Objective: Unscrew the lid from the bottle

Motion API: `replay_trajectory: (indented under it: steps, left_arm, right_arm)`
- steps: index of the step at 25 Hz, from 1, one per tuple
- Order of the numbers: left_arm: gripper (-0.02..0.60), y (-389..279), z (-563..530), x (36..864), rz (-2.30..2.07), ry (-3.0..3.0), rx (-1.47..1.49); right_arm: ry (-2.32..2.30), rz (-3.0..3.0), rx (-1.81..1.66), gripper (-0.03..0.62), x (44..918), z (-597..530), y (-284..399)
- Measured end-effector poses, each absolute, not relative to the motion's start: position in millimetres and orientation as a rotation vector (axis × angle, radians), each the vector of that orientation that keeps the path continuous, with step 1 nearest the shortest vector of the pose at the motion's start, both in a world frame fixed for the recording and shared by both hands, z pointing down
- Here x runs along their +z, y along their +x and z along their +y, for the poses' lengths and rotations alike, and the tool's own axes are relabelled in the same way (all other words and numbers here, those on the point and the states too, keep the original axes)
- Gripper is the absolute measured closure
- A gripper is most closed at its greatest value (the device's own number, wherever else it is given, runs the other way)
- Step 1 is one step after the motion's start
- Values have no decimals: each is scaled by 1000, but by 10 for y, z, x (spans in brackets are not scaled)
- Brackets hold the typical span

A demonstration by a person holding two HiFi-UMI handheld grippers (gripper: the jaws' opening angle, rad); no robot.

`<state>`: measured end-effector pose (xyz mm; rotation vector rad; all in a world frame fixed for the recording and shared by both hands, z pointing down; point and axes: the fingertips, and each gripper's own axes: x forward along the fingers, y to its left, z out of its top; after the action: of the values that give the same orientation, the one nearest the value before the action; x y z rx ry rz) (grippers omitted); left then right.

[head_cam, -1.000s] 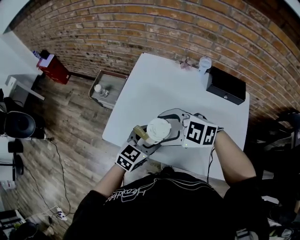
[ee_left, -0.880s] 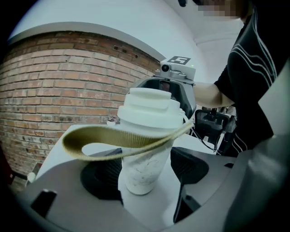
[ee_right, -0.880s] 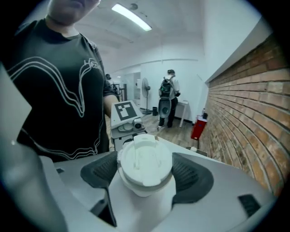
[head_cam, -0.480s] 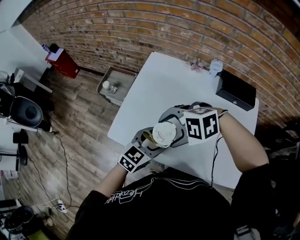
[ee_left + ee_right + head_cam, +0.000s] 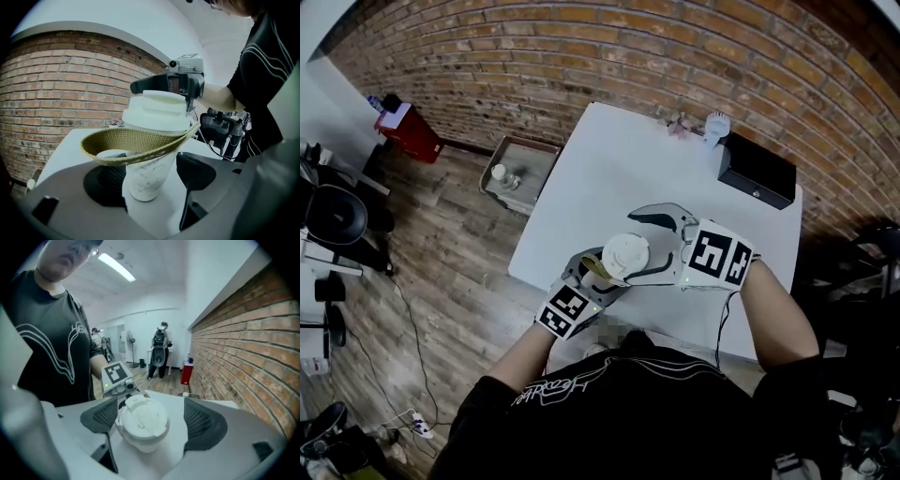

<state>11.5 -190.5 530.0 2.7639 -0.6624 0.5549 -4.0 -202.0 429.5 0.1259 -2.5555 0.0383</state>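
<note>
Right gripper (image 5: 149, 414) jaws have just been opening and now stand wider round the lid (image 5: 143, 420) than a sec ago; its marker cube (image 5: 719, 258), tipped on edge half a sec back, lies flatter again. Bottle (image 5: 149, 176) stands upright, long axis vertical, lid end up twd the head cam, pale marbled body below. An olive woven strap (image 5: 136, 143) loops out from under the lid. Left gripper (image 5: 150, 177) comes in from the person's lower left, angled a bit down, jaws clamped on the bottle body low down, so the bottle hangs clear above the near edge of the white table (image 5: 609, 159). Right gripper reaches in from the right, tilted down, w/ the lid between its pads (image 5: 204, 420). That pad has a clear gap to the lid; the other pad sits just beside it, so it's let go, not gripping. Both forearms bent in front of the chest.
</note>
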Motion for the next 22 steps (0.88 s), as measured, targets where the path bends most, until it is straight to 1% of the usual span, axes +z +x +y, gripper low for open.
replay_trajectory:
  steps: [5,8,15,20,22]
  left_arm:
    - [227,122,-1906,5325,-661,2765,547]
    - [227,121,-1905,5327,-662,2764,551]
    - [227,137,-1916,5324,-675,2765,530]
    - [227,141,-1909,5325,-675,2764,516]
    - [227,141,-1910,5324,-676,2761,515]
  right_arm:
    - [570,-2637,144,163,4217,-2078,48]
    - [749,-2628,213,166,4259,-2057,76]
    - [938,-2550,239,158,4449,-2005,63]
    - [1014,-2512,265,171,4562,-2022,60]
    - [1024,-2513,271,199,4573,-2030,63]
